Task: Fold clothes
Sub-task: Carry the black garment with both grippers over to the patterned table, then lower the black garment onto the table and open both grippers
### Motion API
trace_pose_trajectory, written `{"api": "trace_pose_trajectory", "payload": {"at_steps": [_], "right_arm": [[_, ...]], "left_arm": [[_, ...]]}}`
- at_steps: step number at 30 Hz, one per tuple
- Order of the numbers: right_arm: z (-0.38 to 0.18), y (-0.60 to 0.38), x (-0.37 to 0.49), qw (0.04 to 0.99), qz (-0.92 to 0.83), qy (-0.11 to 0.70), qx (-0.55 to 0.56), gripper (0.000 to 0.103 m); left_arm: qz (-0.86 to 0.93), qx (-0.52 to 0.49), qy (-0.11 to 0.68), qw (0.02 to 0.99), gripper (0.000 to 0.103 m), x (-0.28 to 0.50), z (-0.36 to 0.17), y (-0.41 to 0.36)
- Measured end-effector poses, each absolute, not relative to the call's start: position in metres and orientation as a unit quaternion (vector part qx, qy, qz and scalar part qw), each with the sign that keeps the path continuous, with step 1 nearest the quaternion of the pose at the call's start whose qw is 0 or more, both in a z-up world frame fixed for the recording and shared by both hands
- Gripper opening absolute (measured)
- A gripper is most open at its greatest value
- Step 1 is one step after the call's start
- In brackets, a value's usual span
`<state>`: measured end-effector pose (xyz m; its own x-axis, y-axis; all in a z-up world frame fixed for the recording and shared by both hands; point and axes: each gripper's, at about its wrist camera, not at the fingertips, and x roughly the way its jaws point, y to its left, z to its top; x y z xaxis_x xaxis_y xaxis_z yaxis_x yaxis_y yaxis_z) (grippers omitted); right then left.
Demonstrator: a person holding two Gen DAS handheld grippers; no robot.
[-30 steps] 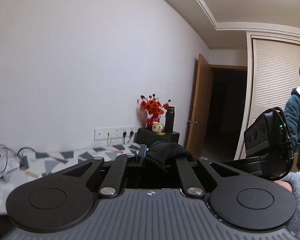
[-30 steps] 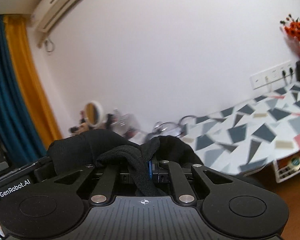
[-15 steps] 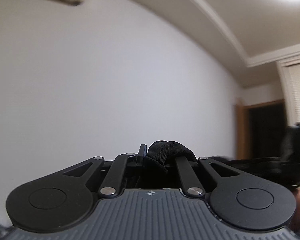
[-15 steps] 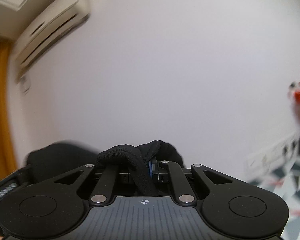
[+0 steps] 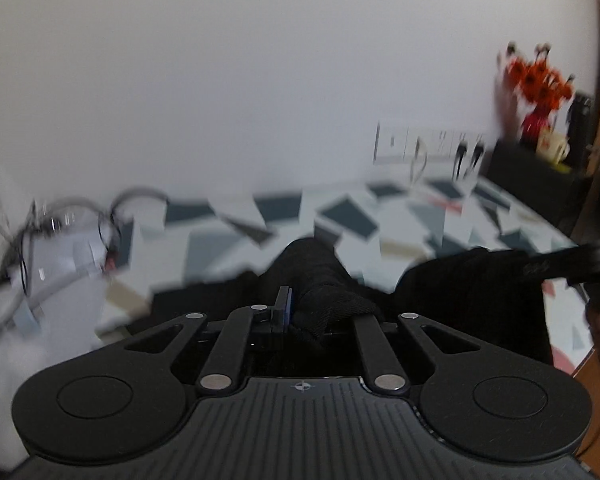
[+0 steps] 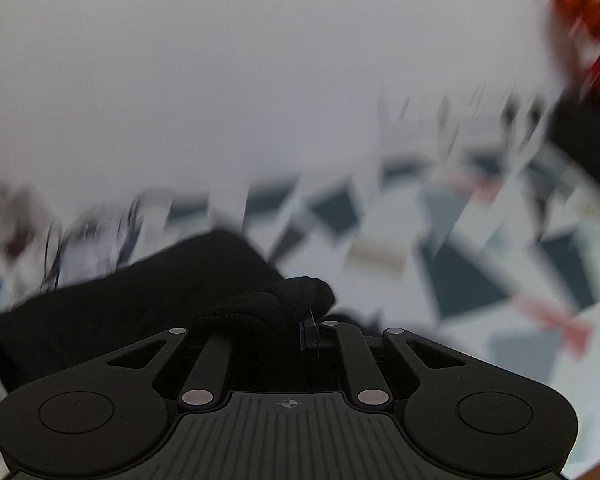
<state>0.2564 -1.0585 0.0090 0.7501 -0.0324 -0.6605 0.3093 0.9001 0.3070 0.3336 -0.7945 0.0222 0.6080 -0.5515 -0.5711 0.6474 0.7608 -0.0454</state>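
I keep the left gripper (image 5: 296,312) pinched on a bunched edge of the black garment (image 5: 460,292), and the right gripper (image 6: 300,320) clamps another bunched edge. Holding two points spreads the cloth between them above the patterned table (image 5: 340,216), ready, I judge, to lay flat.

Black garment (image 5: 324,312) on patterned worktop (image 5: 340,216)
Worktop white with dark blue-grey, beige and red-pink angular patches; wall (image 5: 260,80) plain white; flowers (image 5: 536,80) orange-red in red vase (image 5: 536,124); cream mug (image 5: 552,148); black box (image 5: 528,176); both grippers black, grey ribbed body.
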Motion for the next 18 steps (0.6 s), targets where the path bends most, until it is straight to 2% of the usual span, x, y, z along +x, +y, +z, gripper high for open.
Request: {"api": "trace_pose_trajectory", "payload": {"at_steps": [4, 9, 16, 18], "right_arm": [[-0.03, -1.069, 0.261, 0.894, 0.001, 0.375, 0.248, 0.01], [-0.023, -1.142, 0.28, 0.895, 0.033, 0.355, 0.27, 0.01], [-0.001, -1.287, 0.264, 0.904, -0.066, 0.276, 0.321, 0.009], [0.0, -1.324, 0.249, 0.905, -0.111, 0.262, 0.316, 0.009]], "left_arm": [[-0.291, 0.067, 0.346, 0.89, 0.011, 0.317, 0.002, -0.829], [-0.24, 0.065, 0.359, 0.9, 0.011, 0.313, 0.005, -0.887], [-0.257, 0.069, 0.354, 0.896, 0.012, 0.305, 0.014, -0.959], [-0.272, 0.073, 0.358, 0.89, 0.018, 0.305, 0.009, -0.982]]}}
